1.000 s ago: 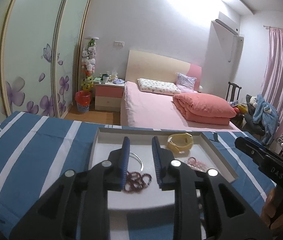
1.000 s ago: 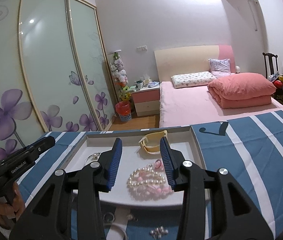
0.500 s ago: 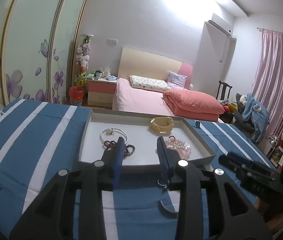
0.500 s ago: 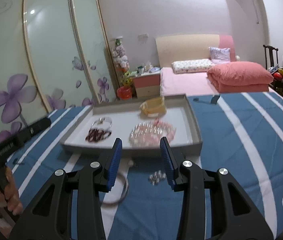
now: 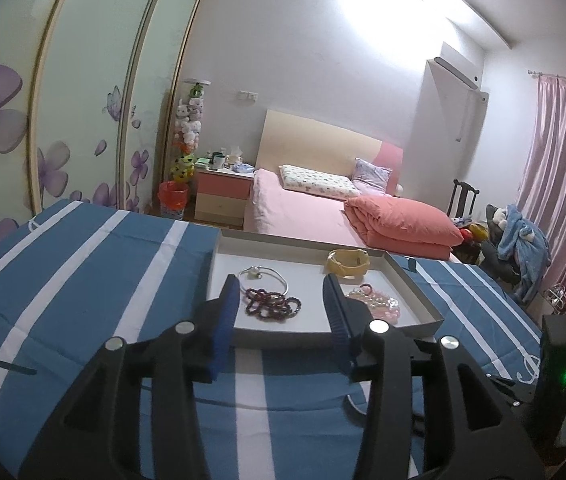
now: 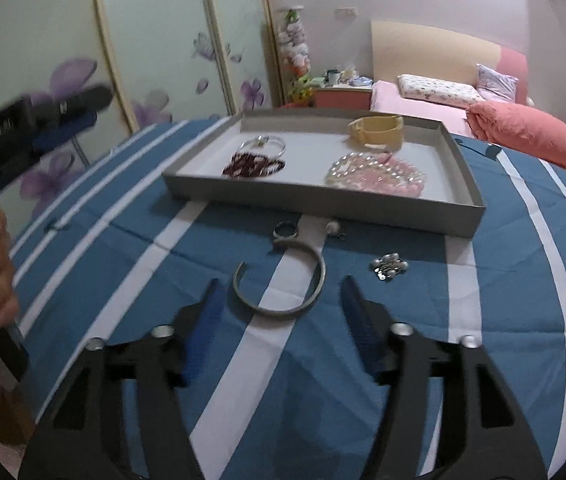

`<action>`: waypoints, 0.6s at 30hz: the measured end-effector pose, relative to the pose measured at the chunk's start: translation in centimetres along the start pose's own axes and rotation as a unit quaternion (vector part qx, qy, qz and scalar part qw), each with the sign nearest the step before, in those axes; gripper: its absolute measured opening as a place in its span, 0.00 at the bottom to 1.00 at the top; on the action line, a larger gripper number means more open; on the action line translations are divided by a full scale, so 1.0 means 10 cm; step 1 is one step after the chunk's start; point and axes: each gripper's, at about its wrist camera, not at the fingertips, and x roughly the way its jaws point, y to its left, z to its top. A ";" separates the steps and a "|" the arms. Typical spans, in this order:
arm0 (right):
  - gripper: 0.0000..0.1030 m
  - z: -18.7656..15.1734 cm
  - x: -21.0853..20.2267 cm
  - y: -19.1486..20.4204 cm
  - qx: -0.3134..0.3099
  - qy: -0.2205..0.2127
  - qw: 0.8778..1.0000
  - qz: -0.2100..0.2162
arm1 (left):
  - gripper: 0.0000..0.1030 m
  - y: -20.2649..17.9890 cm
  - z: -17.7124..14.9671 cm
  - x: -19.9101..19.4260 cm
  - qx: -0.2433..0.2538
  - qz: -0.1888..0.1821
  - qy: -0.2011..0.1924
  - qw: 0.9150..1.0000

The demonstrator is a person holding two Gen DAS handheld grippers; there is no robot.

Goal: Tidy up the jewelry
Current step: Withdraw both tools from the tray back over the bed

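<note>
A grey tray (image 6: 315,196) sits on the blue striped cloth; it also shows in the left wrist view (image 5: 415,288). It holds a dark red bead bracelet (image 6: 253,166), a thin silver bangle (image 6: 265,142), a yellow band (image 6: 377,130) and pink and pearl beads (image 6: 377,174). On the cloth in front lie an open silver cuff (image 6: 283,280), a ring (image 6: 285,231), a small pearl piece (image 6: 334,227) and a sparkly clip (image 6: 389,266). My right gripper (image 6: 281,296) is open, just behind the cuff. My left gripper (image 5: 281,308) is open and empty, held before the tray's near edge.
The left gripper and the hand holding it show at the left edge of the right wrist view (image 6: 23,128). Beyond the cloth are a pink bed (image 5: 323,216), a nightstand (image 5: 223,196), wardrobe doors with flowers (image 5: 63,120) and pink curtains (image 5: 563,184).
Both grippers have pulled back from over the tray toward the near side. The right one has dropped low over the cloth, with the silver cuff now between its fingers' line.
</note>
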 end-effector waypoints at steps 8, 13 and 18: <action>0.74 0.02 0.35 0.06 -0.026 0.067 0.997 -0.014 | 0.44 0.07 0.00 -0.01 -0.005 0.004 0.001 1.000; 0.76 0.10 0.49 0.11 -0.048 0.087 0.995 -0.027 | 0.44 0.09 0.00 0.01 -0.007 0.008 0.003 1.000; 0.73 0.16 0.55 0.13 -0.058 0.088 0.994 -0.021 | 0.45 0.07 0.00 0.05 -0.006 0.009 0.007 1.000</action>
